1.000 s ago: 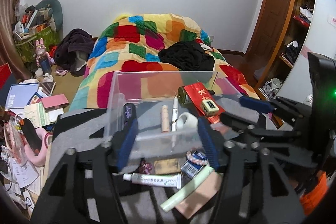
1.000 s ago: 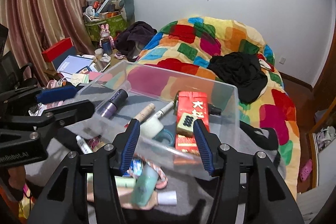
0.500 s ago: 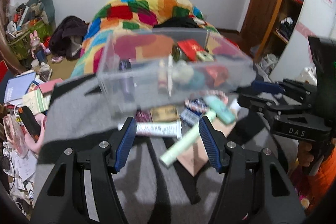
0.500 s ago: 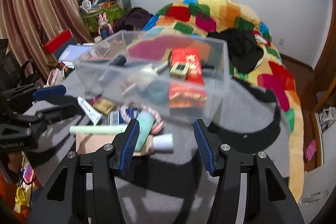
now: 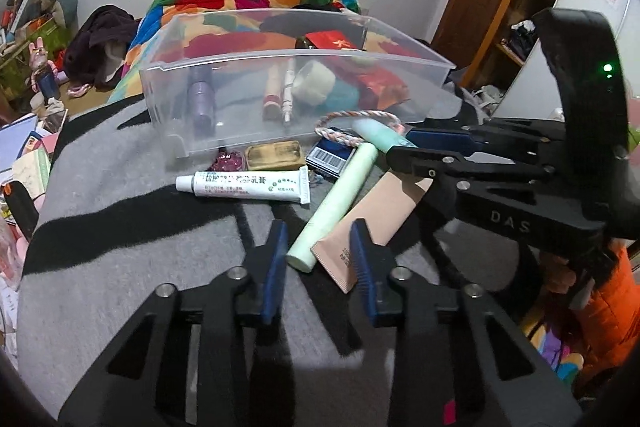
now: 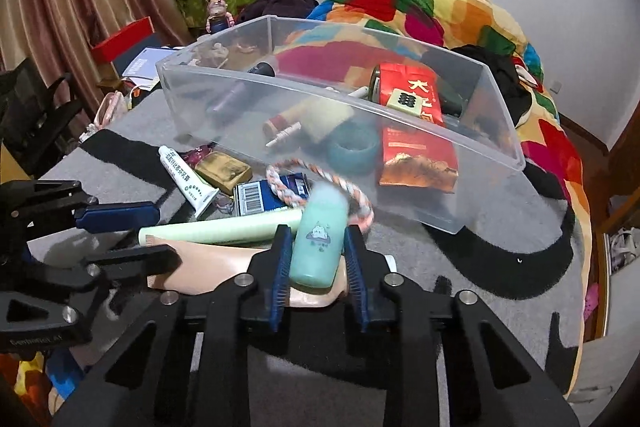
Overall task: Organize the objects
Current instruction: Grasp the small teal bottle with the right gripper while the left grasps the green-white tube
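- Right gripper [image 6: 316, 263] jaws clamped on teal bottle [image 6: 318, 239], one pad on each side; bottle tilted, top end toward clear bin [image 6: 500, 131].
- Left gripper [image 5: 318, 259] jaws part-open, holding nothing, low over grey surface [image 5: 120, 227], straddling the near ends of pale green tube [image 5: 336, 203] and beige tube [image 5: 380, 215].
- Braided ring [image 6: 320, 183] lies behind the bottle on a blue barcode box [image 6: 260, 197], just in front of the bin.
- White ointment tube [image 5: 248, 185] and gold packet [image 5: 274, 155] lie outside the bin, near its front wall.
- Bin holds red packet [image 6: 416, 131], purple tube [image 5: 200, 99], teal bangle [image 6: 354, 149], more small items.
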Demonstrator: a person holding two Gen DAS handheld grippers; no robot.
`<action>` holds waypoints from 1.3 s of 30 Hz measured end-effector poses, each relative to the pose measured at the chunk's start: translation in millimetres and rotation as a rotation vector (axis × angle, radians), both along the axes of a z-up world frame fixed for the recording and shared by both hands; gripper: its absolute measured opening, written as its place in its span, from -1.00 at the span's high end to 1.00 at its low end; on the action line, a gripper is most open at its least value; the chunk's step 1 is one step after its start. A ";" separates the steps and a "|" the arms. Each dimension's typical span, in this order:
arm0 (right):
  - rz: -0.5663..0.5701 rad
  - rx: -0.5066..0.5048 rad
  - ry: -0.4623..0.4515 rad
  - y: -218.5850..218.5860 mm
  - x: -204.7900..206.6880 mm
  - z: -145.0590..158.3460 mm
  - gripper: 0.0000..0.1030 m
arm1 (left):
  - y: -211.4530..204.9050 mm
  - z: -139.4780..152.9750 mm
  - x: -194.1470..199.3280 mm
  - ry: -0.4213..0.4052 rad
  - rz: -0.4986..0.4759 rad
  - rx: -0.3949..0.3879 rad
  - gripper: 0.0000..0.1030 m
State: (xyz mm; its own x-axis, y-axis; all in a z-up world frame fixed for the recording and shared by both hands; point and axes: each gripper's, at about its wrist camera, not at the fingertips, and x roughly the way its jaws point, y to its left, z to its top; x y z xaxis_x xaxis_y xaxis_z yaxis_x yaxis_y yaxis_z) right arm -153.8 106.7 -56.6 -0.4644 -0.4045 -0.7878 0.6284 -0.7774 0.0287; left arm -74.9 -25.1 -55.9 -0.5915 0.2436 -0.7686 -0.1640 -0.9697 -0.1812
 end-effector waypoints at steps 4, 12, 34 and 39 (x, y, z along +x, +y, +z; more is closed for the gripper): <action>0.009 0.000 0.006 5.8 8.7 1.4 0.56 | -1.9 4.3 13.7 0.008 0.007 0.004 0.87; 0.009 -0.024 0.017 29.3 29.1 10.4 0.57 | -6.9 -1.9 41.0 -0.038 0.006 -0.010 0.93; -0.092 -0.025 -0.036 88.1 45.7 -3.7 0.57 | 21.5 1.9 -42.8 -0.095 -0.101 -0.093 0.67; -0.085 -0.023 -0.020 83.9 44.2 -1.7 0.57 | 30.4 -1.7 -45.0 -0.093 -0.133 -0.125 0.65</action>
